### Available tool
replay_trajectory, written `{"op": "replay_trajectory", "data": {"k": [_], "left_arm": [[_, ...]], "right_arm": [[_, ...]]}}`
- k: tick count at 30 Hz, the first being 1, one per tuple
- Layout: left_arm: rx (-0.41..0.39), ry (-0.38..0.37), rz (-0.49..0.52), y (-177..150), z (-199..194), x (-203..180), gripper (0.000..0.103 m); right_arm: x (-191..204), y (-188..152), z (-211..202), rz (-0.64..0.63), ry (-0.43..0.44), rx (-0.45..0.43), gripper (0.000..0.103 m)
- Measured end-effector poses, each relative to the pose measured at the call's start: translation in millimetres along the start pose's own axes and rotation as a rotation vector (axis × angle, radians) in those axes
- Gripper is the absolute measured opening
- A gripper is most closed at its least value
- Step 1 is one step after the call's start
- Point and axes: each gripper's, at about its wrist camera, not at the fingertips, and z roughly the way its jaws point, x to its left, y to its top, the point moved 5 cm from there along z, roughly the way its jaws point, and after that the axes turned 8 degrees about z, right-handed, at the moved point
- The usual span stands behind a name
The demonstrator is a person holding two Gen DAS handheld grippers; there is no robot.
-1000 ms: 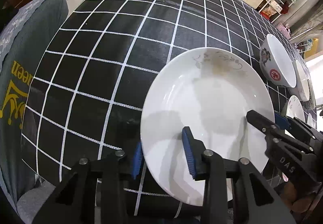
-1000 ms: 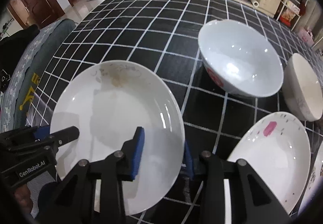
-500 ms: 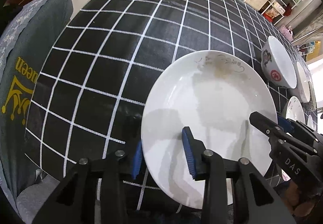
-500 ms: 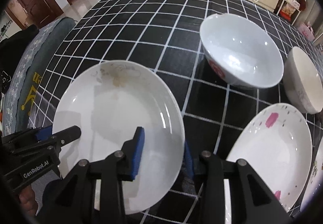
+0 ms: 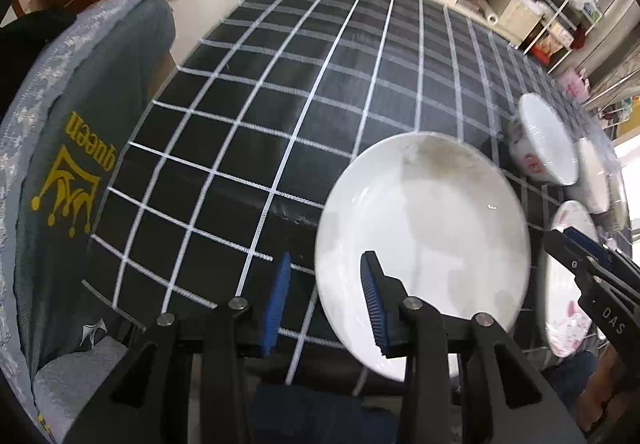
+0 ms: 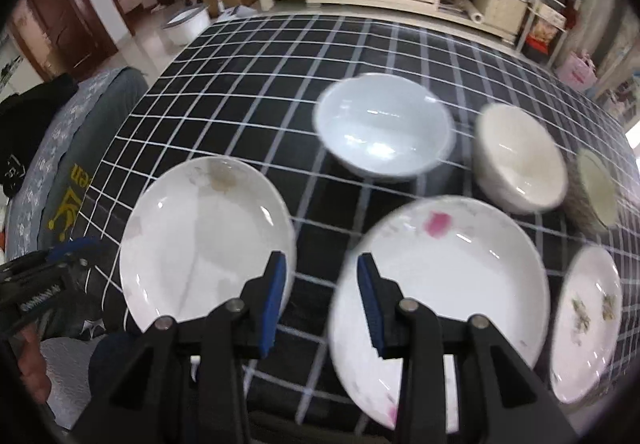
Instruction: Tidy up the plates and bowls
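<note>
Hovering at the lower left of the right wrist view, the left claw (image 5: 326, 264) stands just beside the plain white plate (image 6: 204, 240) without touching it. Its own camera shows blue pads parted with only checked cloth and the plate's rim in the gap, so it is open and empty. That plate lies flat on the surface (image 6: 248, 83) near the front edge. This is probably a spot where other plates can be stacked on it, though nothing sits on it yet. At lower centre the right claw (image 6: 320, 264) is likewise open and holds nothing, its gap framing bare cloth between the plain plate and the pink-marked plate (image 6: 448, 276). From there it seems placed to take either rim. Above, the white bowl (image 6: 384, 127) and the cream bowl (image 6: 520, 159) stand side by side, apart from the plates, which suggests sorting by kind has begun. At the far right a smaller bowl (image 6: 598, 191) and a speckled small plate (image 6: 588, 320) lie unstacked. The pink-marked plate looks like the nearest candidate to go onto the plain one.
</note>
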Motion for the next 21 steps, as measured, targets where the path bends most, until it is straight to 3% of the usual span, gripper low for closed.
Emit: {"op": "replay_trajectory", "data": {"k": [10, 21], "left_arm": [[-0.086, -0.080, 0.129, -16, -53, -83, 0.034], [-0.090, -0.141, 0.295, -32, -50, -190, 0.037]], "right_arm": [[-70, -31, -50, 0.085, -0.019, -0.058, 0.041], [-146, -47, -55, 0.158, -0.038, -0.053, 0.045]]}}
